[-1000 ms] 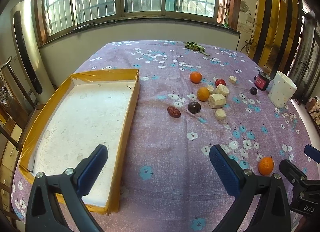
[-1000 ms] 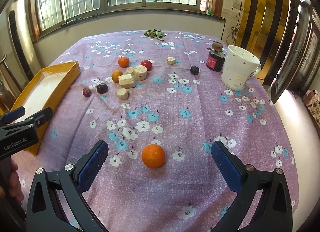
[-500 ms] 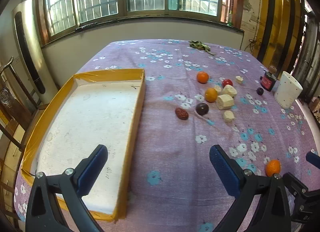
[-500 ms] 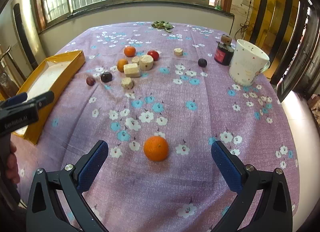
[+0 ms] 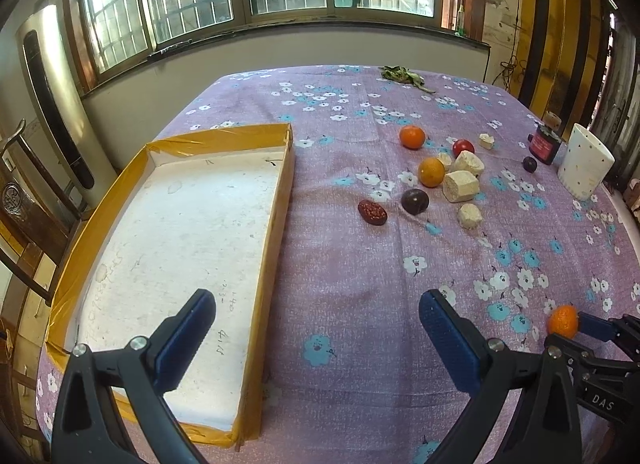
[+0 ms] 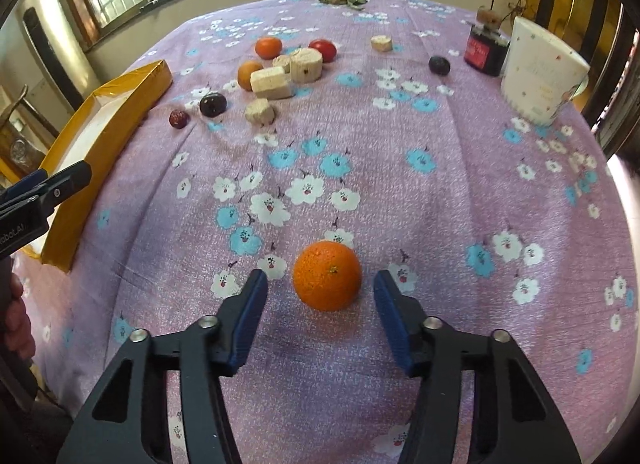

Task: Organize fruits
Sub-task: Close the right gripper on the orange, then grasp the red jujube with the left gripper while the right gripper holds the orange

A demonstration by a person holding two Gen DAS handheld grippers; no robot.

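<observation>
An orange (image 6: 327,276) lies on the purple flowered cloth near the table's front. My right gripper (image 6: 320,296) straddles it, jaws closing, with a small gap left on each side of the fruit. The left wrist view shows the same orange (image 5: 563,320) between the right gripper's (image 5: 578,330) tips. My left gripper (image 5: 316,316) hangs open and empty over the near right wall of the yellow box (image 5: 276,200). Farther back lie two oranges (image 5: 431,172), a red fruit (image 5: 463,147), a dark plum (image 5: 415,201), a red date (image 5: 372,212) and another dark plum (image 5: 529,164).
Several beige chunks (image 5: 461,186) sit among the far fruits. A white mug (image 5: 584,172) and a dark jar (image 5: 544,142) stand at the right edge. Green leaves (image 5: 400,74) lie at the far end. A hand (image 6: 16,320) holds the left gripper.
My right gripper has dropped toward the orange, and its jaws have narrowed from wide open to close around it. The left gripper has hardly moved.
</observation>
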